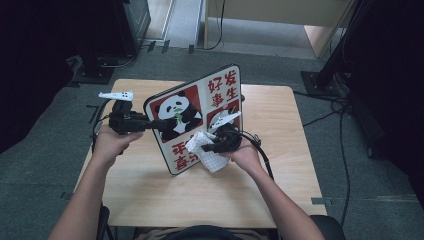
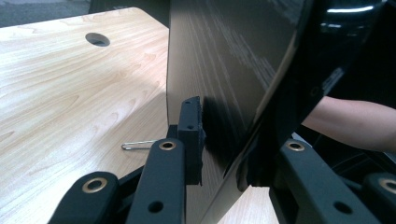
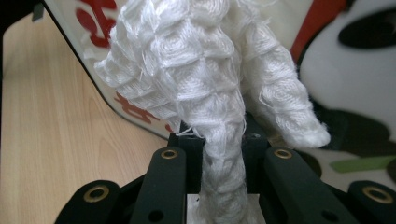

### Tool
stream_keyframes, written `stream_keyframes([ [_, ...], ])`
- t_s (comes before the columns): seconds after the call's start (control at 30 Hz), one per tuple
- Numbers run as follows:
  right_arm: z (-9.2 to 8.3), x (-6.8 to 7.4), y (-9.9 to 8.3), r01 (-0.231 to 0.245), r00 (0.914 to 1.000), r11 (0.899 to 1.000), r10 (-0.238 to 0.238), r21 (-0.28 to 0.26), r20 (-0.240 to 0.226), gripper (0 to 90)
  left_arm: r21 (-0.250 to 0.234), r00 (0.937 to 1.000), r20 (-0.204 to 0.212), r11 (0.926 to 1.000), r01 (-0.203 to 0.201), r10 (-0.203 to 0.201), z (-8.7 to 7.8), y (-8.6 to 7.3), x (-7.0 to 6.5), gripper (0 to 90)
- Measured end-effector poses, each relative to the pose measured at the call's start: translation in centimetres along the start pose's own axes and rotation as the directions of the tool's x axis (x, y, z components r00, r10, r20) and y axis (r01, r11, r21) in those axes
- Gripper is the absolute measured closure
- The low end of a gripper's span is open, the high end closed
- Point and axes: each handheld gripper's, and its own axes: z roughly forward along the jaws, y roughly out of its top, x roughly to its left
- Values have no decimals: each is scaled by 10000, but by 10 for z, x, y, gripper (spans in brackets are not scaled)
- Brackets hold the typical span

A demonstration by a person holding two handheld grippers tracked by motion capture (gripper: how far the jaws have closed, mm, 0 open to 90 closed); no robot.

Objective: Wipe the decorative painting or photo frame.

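Behind the cloth, panda board print is hidden.

In the high view the white cloth and the right gripper cover the lower right corner of the panda board, so the red characters there are partly hidden. The board hides the table behind it. In the left gripper view the board's top and printed face are out of frame. In the right gripper view the cloth's upper end is cut off.
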Motion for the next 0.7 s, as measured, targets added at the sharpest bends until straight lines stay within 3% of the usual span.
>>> stream_keyframes([
  [0.43,15,-6,-20,-301,9995,9984,303,477,-33,770,-5,10000,-49,10000,20,-20,0,0,0,730],
  [0.7,9,-6,-17,-401,9992,9966,397,719,78,781,5,10000,-62,10000,-11,11,0,1,0,732],
])
